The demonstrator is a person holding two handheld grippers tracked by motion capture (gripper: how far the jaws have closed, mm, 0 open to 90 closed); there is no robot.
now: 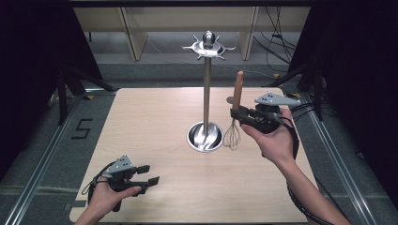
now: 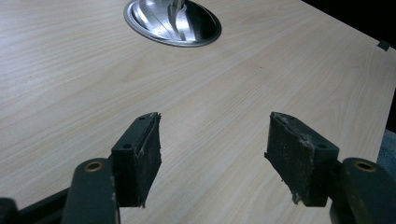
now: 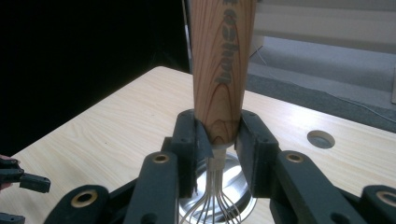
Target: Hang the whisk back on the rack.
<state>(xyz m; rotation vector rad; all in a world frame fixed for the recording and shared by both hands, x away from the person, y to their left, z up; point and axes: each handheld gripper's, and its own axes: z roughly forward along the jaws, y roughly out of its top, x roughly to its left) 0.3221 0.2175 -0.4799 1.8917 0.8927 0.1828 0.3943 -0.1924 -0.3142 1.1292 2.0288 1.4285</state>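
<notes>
Right claw (image 1: 238,114) pinches the wooden-handled wire whisk (image 1: 237,96) upright, handle up, just beside the steel utensil stand (image 1: 206,93) whose hooked crown lies above and left. Left claw (image 1: 146,175), spread and empty, hovers near the pale wooden surface (image 1: 155,117), well apart.

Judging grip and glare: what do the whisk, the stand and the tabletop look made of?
Whisk: handle looks like unvarnished wood, visible grain with printed lettering; the loops look like thin bright steel wire. Stand: polished metal, probably stainless steel, with mirror-like reflections in its dished base. Tabletop: pale wood-grain surface, matte; solid wood or laminate, I cannot tell.
</notes>
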